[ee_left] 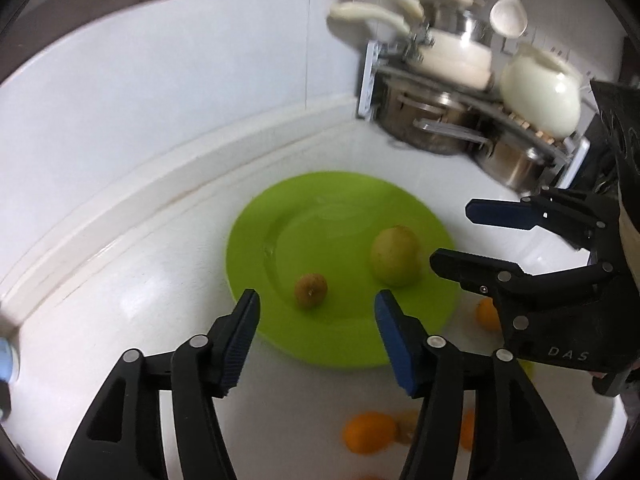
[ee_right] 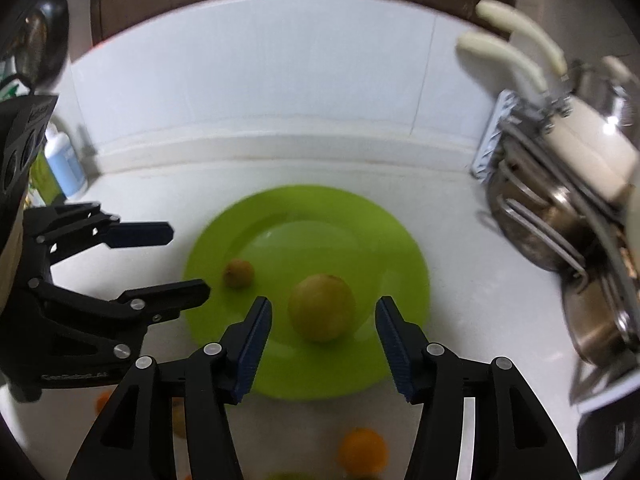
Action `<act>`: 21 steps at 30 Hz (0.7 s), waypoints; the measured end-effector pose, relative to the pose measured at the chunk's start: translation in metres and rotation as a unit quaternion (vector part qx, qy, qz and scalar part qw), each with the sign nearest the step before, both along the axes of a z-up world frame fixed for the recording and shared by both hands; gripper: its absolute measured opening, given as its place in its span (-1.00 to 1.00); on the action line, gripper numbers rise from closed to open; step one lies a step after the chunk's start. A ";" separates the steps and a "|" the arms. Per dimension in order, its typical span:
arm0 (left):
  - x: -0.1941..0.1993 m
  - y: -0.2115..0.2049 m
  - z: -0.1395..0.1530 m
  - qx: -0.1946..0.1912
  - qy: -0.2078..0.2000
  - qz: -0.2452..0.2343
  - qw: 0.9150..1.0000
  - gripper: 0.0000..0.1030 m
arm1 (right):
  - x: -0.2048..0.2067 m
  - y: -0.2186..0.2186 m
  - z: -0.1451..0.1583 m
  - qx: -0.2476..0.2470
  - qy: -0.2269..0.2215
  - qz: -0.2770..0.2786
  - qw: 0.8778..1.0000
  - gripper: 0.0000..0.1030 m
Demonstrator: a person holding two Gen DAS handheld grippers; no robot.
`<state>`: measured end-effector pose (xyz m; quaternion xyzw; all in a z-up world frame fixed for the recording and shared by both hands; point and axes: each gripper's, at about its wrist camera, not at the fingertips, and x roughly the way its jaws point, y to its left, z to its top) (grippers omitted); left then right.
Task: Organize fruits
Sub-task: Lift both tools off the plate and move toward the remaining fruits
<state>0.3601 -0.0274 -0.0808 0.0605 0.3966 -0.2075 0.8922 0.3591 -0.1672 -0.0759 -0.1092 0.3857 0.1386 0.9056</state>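
A lime green plate [ee_left: 340, 208] lies on the white counter. On it rest a small brown kiwi [ee_left: 311, 290] and a larger yellow-green fruit [ee_left: 395, 256]. My left gripper [ee_left: 317, 304] hangs open above the plate's near edge, its pads clear of the kiwi. My right gripper [ee_left: 454, 236] reaches in from the right, also open. In the right wrist view the right gripper [ee_right: 323, 306] frames the yellow-green fruit [ee_right: 321, 307] with a gap on each side, nothing gripped. The kiwi [ee_right: 239, 273] sits left of it on the plate [ee_right: 360, 232], near the left gripper [ee_right: 188, 261].
Oranges [ee_left: 370, 432] [ee_left: 488, 314] [ee_right: 362, 450] lie loose on the counter in front of the plate. A rack of steel pots and cream cookware [ee_left: 460, 80] [ee_right: 560, 200] stands at the right. A pale blue bottle [ee_right: 64, 160] is at the back left by the wall.
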 end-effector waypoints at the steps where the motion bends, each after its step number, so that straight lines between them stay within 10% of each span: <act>1: -0.007 0.003 0.004 -0.001 -0.007 0.005 1.000 0.28 | -0.006 0.000 0.003 0.002 -0.006 -0.003 1.000 0.15; 21: -0.134 0.037 0.056 -0.025 -0.100 0.042 0.994 0.76 | -0.139 -0.014 0.047 0.051 -0.091 -0.097 0.990 0.54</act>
